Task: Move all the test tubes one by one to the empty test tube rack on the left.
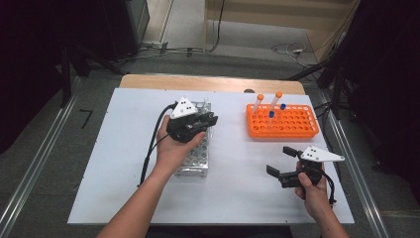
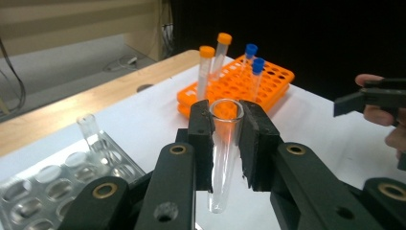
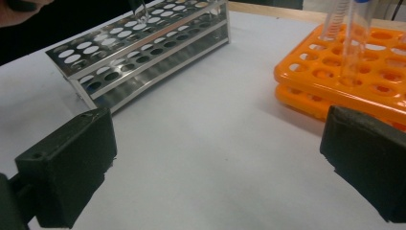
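1. High view: the left gripper [image 1: 207, 120] is hovering over the steel rack [image 1: 197, 159], a shiny perforated frame that is lying on the white table [image 1: 124, 148]. The right gripper [image 1: 282, 159] is hanging near the table's right edge with its fingers spread wide, gripping nothing. The orange rack [image 1: 282, 121], a plastic grid of round holes, is sitting behind it and is carrying two orange-capped tubes [image 1: 257, 102] and two blue-capped tubes [image 1: 271, 118].

2. Left gripper view: the black fingers [image 2: 203, 139] are pressing shut on a clear tube [image 2: 224, 148], an uncapped, glassy cone that is tapering to a rounded tip. The tube is standing nearly upright between the pads, lifted above the table. Another clear tube [image 2: 89, 127] is standing in the steel rack [image 2: 57, 187] at lower left. The orange rack [image 2: 249, 81] is lying beyond, with the capped tubes rising from it. The right gripper [image 2: 356, 100] is showing at the right edge.

3. Right gripper view: the two matte, blocky black fingers [image 3: 72, 167] are standing far apart over the bare table [image 3: 206, 143], with nothing between them. The steel rack [image 3: 143, 52] is lying at upper left, the orange rack [image 3: 344, 72] at upper right.
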Action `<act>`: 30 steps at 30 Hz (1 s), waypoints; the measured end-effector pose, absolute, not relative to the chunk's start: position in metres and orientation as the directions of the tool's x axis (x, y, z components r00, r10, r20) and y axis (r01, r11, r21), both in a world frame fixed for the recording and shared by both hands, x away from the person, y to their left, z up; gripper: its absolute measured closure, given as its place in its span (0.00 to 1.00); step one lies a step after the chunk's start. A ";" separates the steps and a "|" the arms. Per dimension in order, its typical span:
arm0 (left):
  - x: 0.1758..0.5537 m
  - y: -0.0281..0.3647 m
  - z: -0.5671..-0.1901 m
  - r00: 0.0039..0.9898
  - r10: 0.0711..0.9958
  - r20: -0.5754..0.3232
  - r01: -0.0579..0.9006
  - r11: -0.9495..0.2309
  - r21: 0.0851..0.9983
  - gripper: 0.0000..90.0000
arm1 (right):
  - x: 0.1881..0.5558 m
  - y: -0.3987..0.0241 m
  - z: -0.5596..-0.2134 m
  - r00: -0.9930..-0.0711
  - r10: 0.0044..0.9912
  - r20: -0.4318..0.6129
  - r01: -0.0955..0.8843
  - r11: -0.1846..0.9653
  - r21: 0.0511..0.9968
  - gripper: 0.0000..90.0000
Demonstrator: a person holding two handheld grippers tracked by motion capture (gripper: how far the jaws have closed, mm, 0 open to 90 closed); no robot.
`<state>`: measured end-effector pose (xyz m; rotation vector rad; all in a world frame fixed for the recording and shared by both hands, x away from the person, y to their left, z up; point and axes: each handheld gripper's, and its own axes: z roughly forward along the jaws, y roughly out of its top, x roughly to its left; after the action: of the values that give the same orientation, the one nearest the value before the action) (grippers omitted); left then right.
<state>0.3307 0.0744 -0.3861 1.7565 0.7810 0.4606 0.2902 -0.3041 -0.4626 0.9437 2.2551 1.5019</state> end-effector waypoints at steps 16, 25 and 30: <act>0.372 0.079 -0.383 0.647 0.761 -0.045 0.277 -0.180 0.944 0.85 | 0.297 -0.318 -0.467 -0.724 0.675 0.143 0.388 0.226 0.893 0.00; 0.398 0.081 -0.389 0.592 0.805 -0.035 0.282 -0.166 0.945 0.85 | 0.298 -0.319 -0.468 -0.717 0.683 0.142 0.393 0.226 0.891 0.00; 0.407 0.081 -0.393 0.565 0.824 -0.031 0.287 -0.161 0.944 0.85 | 0.299 -0.321 -0.469 -0.710 0.688 0.151 0.399 0.216 0.891 0.00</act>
<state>0.4071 0.0814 -0.3928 1.7186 0.9304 0.6212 0.2991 -0.3213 -0.4685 1.0232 2.2156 1.4914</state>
